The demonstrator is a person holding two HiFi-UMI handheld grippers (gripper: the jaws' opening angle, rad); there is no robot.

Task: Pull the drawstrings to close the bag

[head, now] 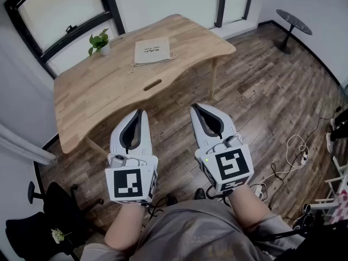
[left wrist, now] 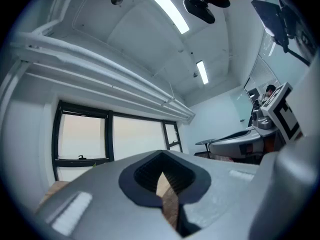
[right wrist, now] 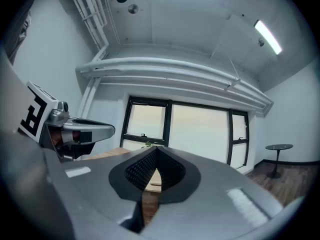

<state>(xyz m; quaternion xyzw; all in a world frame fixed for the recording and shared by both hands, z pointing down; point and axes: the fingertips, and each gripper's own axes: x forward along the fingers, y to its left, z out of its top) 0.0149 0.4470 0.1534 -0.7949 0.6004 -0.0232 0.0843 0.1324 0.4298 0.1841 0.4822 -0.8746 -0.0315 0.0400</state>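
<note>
The bag (head: 151, 51) was beige with dark print. The table (head: 98, 99) was light natural wood. The floor (head: 261, 80) was dark brown planking. The left gripper (head: 140, 113) and right gripper (head: 194, 107) were white with black inner faces, and each carried black-and-white square patterns.

Office-like room: wooden desk (head: 98, 94), black-framed windows (head: 60, 11), plank floor (head: 261, 86), trailing cables (head: 291, 155).

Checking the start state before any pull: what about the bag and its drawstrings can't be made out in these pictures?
Bag mouth, open or drawn: too small, head view.
Its print: too small to read, head view.
Drawstrings: thin, ends untraceable, head view.
Gripper views: bag hidden behind the shut left gripper and right gripper.
</note>
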